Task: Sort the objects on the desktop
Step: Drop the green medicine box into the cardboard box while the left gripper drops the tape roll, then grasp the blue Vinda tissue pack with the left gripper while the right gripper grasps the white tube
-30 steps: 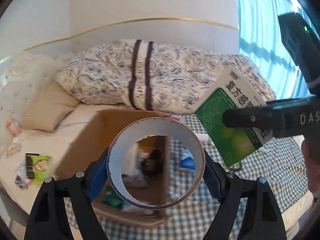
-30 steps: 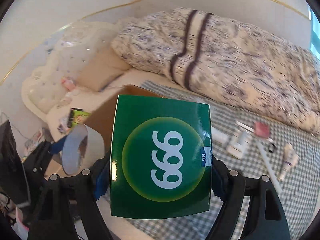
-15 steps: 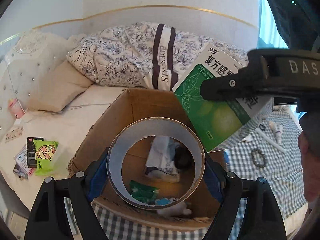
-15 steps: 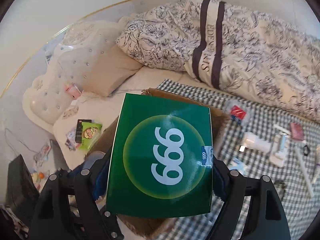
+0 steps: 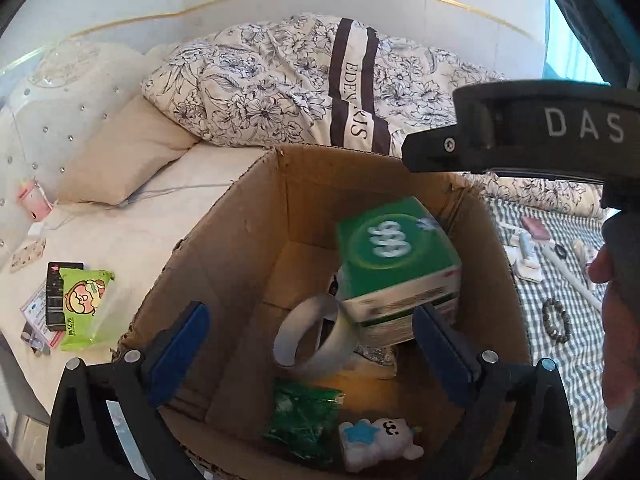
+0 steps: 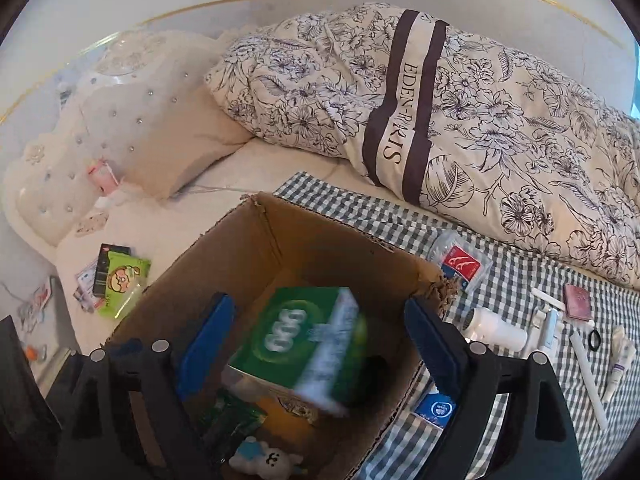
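Both my left gripper [image 5: 308, 344] and right gripper [image 6: 316, 344] gape empty above the cardboard box [image 5: 248, 240], where the green carton [image 5: 394, 256] blurs over the tape roll [image 5: 316, 332]; its corner could crush the roll.

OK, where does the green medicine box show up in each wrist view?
Left wrist: the green box sits right of centre, inside the cardboard box, above the tape roll, blurred.
Right wrist: the green box is low and central, inside the cardboard box, between the open fingers, blurred.
Shared landmark: the small white bear toy at the bottom of the cardboard box.
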`<state>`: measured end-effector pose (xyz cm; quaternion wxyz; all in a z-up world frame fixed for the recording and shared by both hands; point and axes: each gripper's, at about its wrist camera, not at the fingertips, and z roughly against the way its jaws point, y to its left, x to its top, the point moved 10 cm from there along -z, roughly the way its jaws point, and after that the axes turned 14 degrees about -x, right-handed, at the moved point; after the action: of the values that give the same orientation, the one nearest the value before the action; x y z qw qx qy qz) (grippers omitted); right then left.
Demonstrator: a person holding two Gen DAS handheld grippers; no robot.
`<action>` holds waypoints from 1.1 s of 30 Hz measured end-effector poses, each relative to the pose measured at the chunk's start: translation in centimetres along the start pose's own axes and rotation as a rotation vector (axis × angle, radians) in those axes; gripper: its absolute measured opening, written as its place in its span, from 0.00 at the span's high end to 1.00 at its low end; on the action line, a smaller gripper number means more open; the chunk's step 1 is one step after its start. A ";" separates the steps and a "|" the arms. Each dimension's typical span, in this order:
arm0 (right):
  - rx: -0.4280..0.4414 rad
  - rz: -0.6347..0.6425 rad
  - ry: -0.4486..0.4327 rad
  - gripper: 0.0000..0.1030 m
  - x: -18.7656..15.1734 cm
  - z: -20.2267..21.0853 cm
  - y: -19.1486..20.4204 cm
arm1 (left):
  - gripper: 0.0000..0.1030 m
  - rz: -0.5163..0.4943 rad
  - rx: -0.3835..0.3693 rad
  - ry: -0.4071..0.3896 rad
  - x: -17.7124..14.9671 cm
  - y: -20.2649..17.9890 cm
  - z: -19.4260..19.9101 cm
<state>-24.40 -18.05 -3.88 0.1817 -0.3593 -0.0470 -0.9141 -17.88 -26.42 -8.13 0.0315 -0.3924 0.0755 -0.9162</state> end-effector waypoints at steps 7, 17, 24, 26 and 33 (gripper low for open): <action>0.008 -0.077 -0.044 0.14 0.0 3.4 -4.8 | 0.00 0.004 0.001 -0.009 0.8 -1.5 0.9; -0.210 -0.205 -0.123 0.14 -7.7 11.8 -20.9 | 0.00 -0.040 -0.066 -0.065 0.9 -11.6 3.8; -0.311 -0.269 -0.088 0.14 -16.7 14.5 -32.0 | 0.00 -0.085 -0.133 -0.039 -2.9 -20.1 1.9; -0.308 -0.288 -0.074 0.14 -18.4 14.8 -33.9 | 0.00 -0.092 -0.146 -0.026 -3.7 -21.6 1.1; -0.303 -0.287 -0.065 0.14 -21.1 13.7 -37.6 | 0.00 -0.122 -0.168 0.020 -4.9 -24.9 -1.8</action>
<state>-15.14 26.15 -6.27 -0.0080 -0.4014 0.0346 -0.9152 -15.76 -1.05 -8.80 -0.0581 -0.3883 0.1283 -0.9107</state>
